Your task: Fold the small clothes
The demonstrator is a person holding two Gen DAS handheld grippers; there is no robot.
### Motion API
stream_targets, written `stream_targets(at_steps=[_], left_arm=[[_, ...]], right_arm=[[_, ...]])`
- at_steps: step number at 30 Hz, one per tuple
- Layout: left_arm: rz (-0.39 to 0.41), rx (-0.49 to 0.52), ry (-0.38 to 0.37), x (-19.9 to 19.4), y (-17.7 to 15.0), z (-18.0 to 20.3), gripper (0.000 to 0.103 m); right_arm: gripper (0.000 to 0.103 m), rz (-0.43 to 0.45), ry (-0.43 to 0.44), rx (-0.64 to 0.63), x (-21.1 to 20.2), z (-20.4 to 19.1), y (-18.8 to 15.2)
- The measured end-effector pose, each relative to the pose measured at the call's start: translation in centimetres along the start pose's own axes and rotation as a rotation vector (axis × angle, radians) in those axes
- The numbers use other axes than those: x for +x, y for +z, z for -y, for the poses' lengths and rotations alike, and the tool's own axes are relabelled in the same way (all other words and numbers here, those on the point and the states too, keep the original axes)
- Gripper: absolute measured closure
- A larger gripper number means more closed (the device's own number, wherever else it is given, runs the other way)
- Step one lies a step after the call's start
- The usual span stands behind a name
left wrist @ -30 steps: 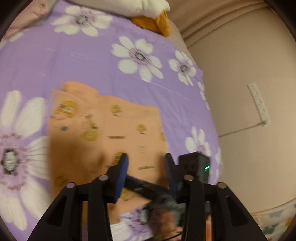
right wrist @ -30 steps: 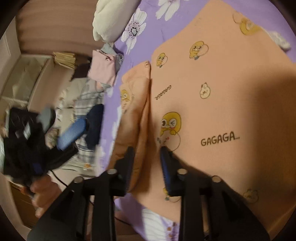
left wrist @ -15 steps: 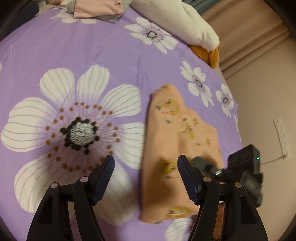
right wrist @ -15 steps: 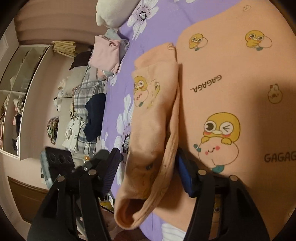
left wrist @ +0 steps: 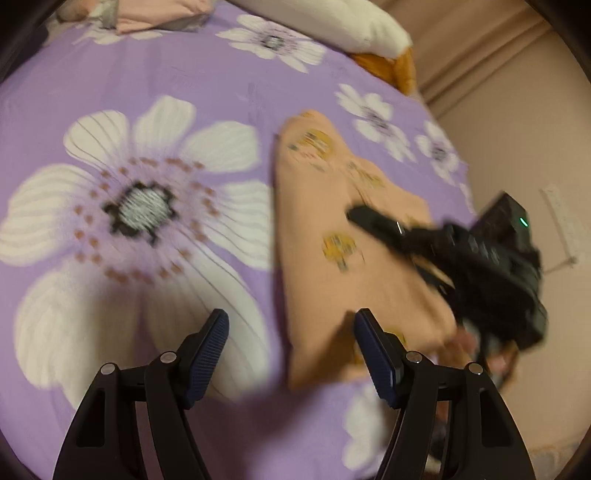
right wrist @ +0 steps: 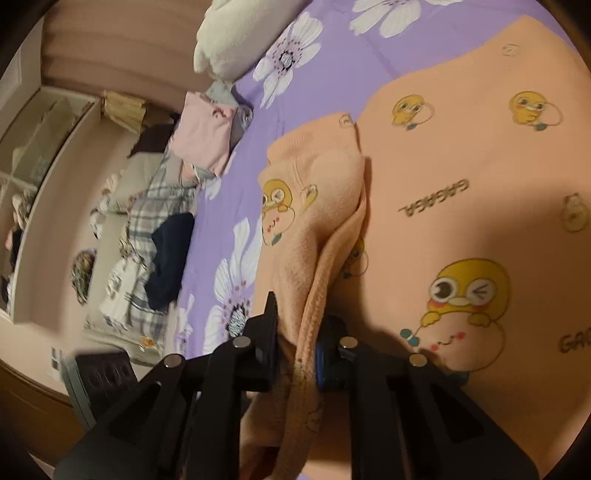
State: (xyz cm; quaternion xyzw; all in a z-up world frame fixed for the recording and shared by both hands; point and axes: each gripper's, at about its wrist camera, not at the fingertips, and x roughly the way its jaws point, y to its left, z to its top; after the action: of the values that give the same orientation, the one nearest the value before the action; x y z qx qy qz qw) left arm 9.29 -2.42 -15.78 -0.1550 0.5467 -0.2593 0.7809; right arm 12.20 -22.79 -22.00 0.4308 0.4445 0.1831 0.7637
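Garment: a small peach-orange fleece top printed with yellow cartoon chicks and the word "GAGAGA" (right wrist: pixel 461 206) lies spread on the bed; in the left wrist view it (left wrist: pixel 332 258) sits right of centre, blurred.
Sleeve: the cuffed peach sleeve with a ribbed hem (right wrist: pixel 314 236) is lifted and bunched along the left edge of the top's body, its hem running down between the right fingers.
Right tongs: the black right tongs (right wrist: pixel 295 354) are clenched on the sleeve's ribbed hem, fabric pinched between a black finger and a blue-padded one; in the left wrist view they (left wrist: pixel 373 219) reach across the top from the right, blurred.
Left tongs: the black left tongs with blue ribbed pads (left wrist: pixel 291 332) are released, jaws spread wide and grasping nothing; the left pad sits over the sheet, the right pad over the near edge of the top.
Bed: a purple sheet with large white flowers (left wrist: pixel 155 199) covers it and carries the top.
Far end of bed: a cream pillow (left wrist: pixel 332 22) and a folded pale-pink garment (right wrist: pixel 203 133).
Beside the bed: a plaid cloth (right wrist: pixel 155 206) with a dark navy garment (right wrist: pixel 170 258) lying on it.
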Motion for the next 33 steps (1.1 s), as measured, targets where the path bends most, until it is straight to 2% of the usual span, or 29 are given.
stream_targets(at_steps=[1, 4, 7, 10, 13, 16, 18, 21, 24, 29, 31, 33], left_arm=[[-0.005, 0.012, -0.003, 0.1, -0.5, 0.4, 0.033], [-0.028, 0.115, 0.089, 1.7, -2.2, 2.7, 0.032], [0.009, 0.242, 0.187, 3.4, -3.3, 5.1, 0.032], [0.069, 0.211, 0.237, 4.3, -3.1, 5.7, 0.032], [0.113, 0.161, 0.233, 5.0, -2.6, 6.3, 0.032], [0.135, 0.154, 0.271, 5.9, -2.3, 7.1, 0.032], [0.145, 0.187, 0.299, 6.3, -2.7, 7.9, 0.032], [0.137, 0.194, 0.293, 6.5, -2.6, 8.2, 0.032], [0.127, 0.203, 0.278, 6.2, -2.7, 8.1, 0.032], [0.118, 0.197, 0.243, 6.2, -2.9, 7.6, 0.032], [0.116, 0.212, 0.251, 6.2, -3.2, 7.8, 0.032], [0.118, 0.242, 0.268, 6.3, -3.6, 8.0, 0.032]], right_arm=[[0.088, 0.018, 0.007, -0.008, -0.7, -0.2, 0.2], [0.088, 0.074, 0.01, -0.041, -3.0, -0.7, 0.6], [0.088, 0.121, 0.013, -0.05, -5.0, -0.9, 0.8], [0.088, 0.164, -0.024, -0.101, -6.8, -1.4, 0.8], [0.088, 0.227, -0.128, -0.197, -8.8, -2.2, 0.6], [0.088, 0.292, -0.164, -0.257, -11.7, -1.8, 0.5], [0.088, 0.305, -0.165, -0.23, -12.5, -0.5, 0.9], [0.088, 0.297, -0.219, -0.129, -12.8, 2.6, 2.0], [0.088, 0.291, -0.199, -0.073, -13.5, 4.0, 2.3], [0.088, 0.392, -0.293, -0.308, -15.8, 0.4, 0.5], [0.088, 0.376, -0.338, -0.313, -15.5, 1.1, 0.6], [0.088, 0.274, -0.427, -0.204, -14.2, 3.8, 1.4]])
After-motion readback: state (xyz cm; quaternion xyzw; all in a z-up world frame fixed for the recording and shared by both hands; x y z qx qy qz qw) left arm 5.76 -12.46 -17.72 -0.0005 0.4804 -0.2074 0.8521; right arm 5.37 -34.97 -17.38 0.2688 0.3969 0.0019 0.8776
